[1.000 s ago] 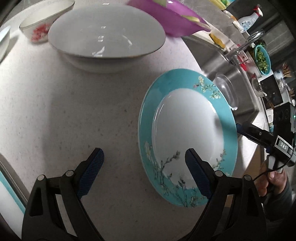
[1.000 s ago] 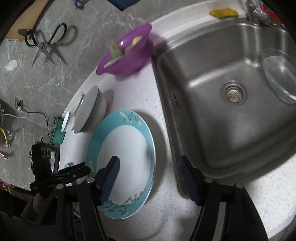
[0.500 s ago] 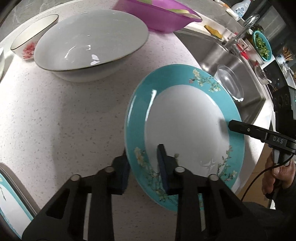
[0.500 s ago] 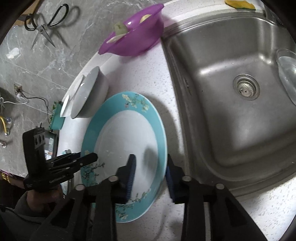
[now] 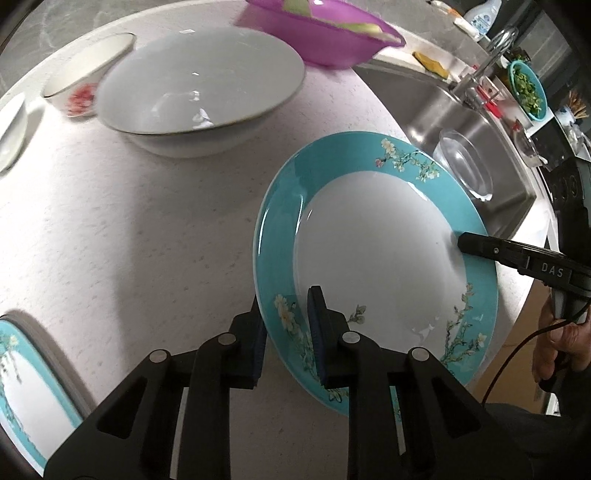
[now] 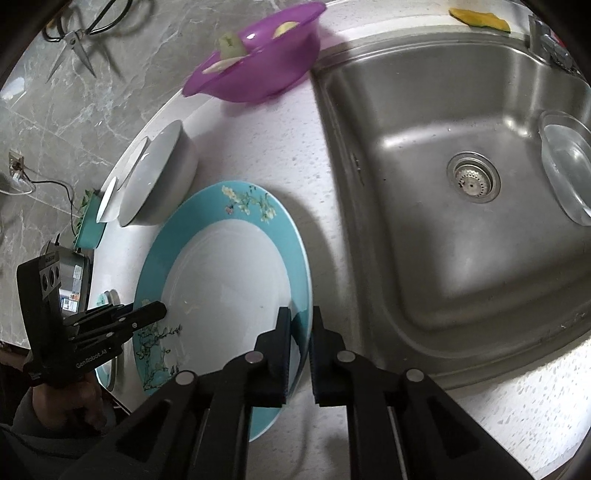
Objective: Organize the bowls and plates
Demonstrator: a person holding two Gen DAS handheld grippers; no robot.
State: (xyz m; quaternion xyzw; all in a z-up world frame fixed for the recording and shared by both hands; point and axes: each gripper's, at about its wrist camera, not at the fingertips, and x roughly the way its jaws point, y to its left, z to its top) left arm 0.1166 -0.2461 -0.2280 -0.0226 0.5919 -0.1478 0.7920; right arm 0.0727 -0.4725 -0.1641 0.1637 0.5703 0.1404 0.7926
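Observation:
A teal-rimmed plate [image 5: 373,258] with a white centre and blossom pattern is held above the speckled counter by both grippers. My left gripper [image 5: 286,332] is shut on its near rim. My right gripper [image 6: 299,332] is shut on the opposite rim of the plate [image 6: 221,280]; it also shows in the left wrist view [image 5: 480,247]. A large white bowl [image 5: 199,96] sits behind the plate, with a small flowered bowl [image 5: 85,85] to its left. A second teal plate [image 5: 26,391] lies at the lower left.
A purple bowl [image 5: 317,33] with food scraps stands at the back by the steel sink [image 6: 461,184]. A clear glass bowl [image 6: 565,170] lies in the sink. The faucet [image 5: 484,70] rises at the far right. Scissors [image 6: 81,40] hang on the wall.
Both grippers went from open to shut on the teal plate's opposite rims. The plate has since tilted and risen slightly off the counter.

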